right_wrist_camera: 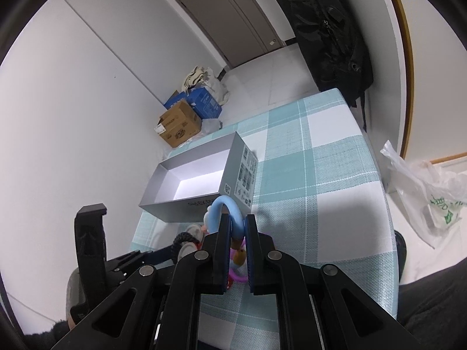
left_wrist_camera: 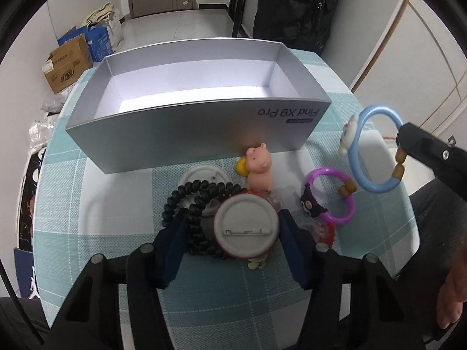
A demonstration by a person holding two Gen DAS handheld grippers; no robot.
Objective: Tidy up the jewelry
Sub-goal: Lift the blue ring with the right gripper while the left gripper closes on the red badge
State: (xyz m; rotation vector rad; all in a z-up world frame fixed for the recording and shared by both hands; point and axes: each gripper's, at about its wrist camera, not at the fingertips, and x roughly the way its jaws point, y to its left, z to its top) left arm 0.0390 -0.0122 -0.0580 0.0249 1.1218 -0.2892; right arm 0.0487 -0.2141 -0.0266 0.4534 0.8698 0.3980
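The left gripper (left_wrist_camera: 230,227) straddles a white badge (left_wrist_camera: 246,227), its pads not yet pressing. At three o'clock, the right gripper (right_wrist_camera: 237,230) is clamped on a blue bracelet (left_wrist_camera: 376,148). At twelve, a grey box (left_wrist_camera: 186,122) sits on the checked tablecloth (left_wrist_camera: 116,204); cardboard boxes (right_wrist_camera: 179,127) stand on the floor beyond.

Black beaded bracelet (left_wrist_camera: 195,204): lower loops hidden behind the round pin badge (left_wrist_camera: 246,227) and left gripper's finger (left_wrist_camera: 172,250). Red item (left_wrist_camera: 327,232) at lower centre-right mostly covered, unidentifiable. Right wrist view: purple ring (right_wrist_camera: 238,275) mostly masked by gripper pads (right_wrist_camera: 221,250); box label print (right_wrist_camera: 246,175) too small to read.
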